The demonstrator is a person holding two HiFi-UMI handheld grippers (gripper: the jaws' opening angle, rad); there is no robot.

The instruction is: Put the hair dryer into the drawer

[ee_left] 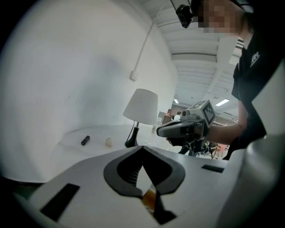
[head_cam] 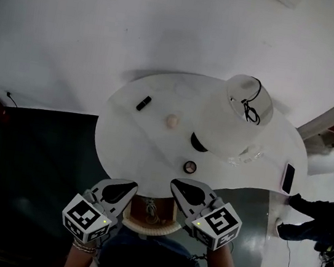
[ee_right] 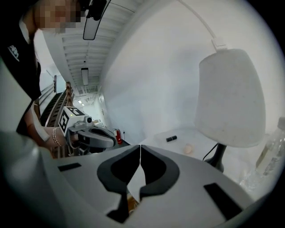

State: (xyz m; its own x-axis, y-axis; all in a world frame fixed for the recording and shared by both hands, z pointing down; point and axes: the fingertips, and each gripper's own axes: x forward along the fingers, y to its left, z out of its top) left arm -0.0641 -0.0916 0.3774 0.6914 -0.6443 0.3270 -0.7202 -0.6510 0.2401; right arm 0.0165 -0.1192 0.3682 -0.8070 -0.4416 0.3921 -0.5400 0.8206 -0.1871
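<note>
No words or numbers are legible; the white print (ee_left: pixel 254 58) on the person's black shirt (ee_left: pixel 263 91) is too small.

From head we look steeply down on table (head_cam: pixel 152 152); cameras on left gripper (head_cam: pixel 129 187) and right gripper (head_cam: pixel 176 185) face across it (sharing lamp (ee_left: pixel 141 107)).

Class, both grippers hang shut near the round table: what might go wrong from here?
1. The left gripper and right gripper sit close together and might knock each other.
2. A reach across the table could tip the lamp.
3. The phone lies at the table's edge; a brush could push it off.
</note>
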